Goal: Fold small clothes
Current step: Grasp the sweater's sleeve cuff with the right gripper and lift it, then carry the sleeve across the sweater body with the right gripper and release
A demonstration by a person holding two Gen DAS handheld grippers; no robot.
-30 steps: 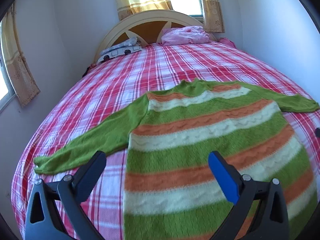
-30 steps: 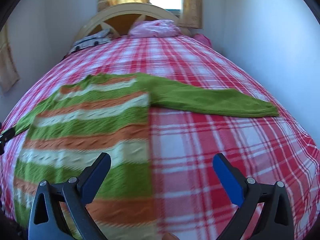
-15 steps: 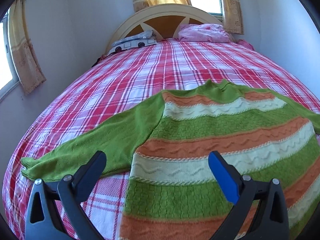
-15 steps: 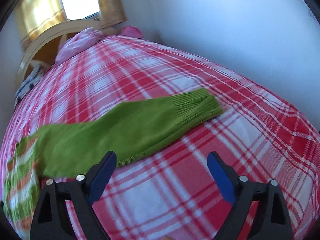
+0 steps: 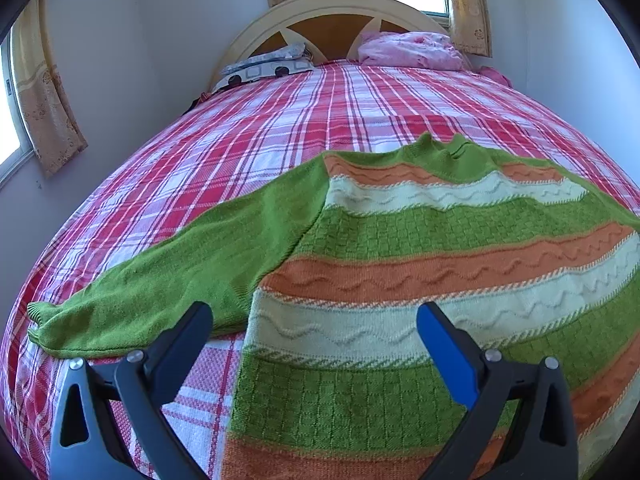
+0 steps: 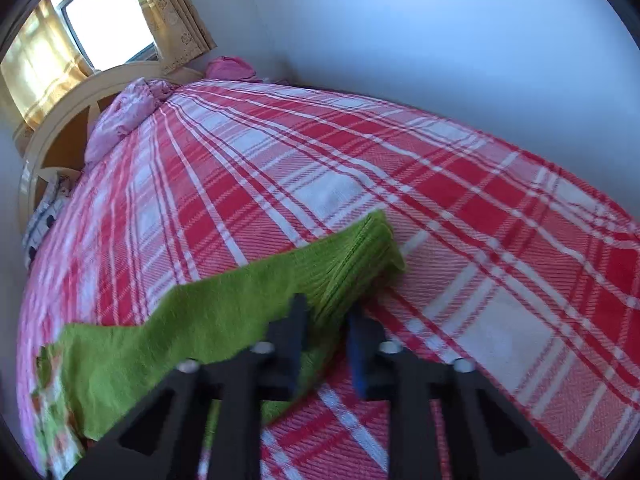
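A small knitted sweater (image 5: 440, 248) with green, orange and cream stripes lies flat on the bed, neck toward the headboard. Its plain green left sleeve (image 5: 168, 280) stretches out to the left. My left gripper (image 5: 316, 324) is open and empty, low over the sweater's left side near the armpit. In the right wrist view my right gripper (image 6: 326, 316) is shut on the ribbed cuff end of the green right sleeve (image 6: 352, 260), which is lifted a little off the bed.
The bed has a red and white plaid cover (image 5: 320, 120). A patterned pillow (image 5: 268, 66) and a pink pillow (image 5: 408, 50) lie against the cream headboard (image 5: 332, 4). White walls close in on both sides of the bed.
My right gripper moved in onto the right sleeve's cuff and closed on it. My left gripper moved lower and closer to the sweater's left side, still open.
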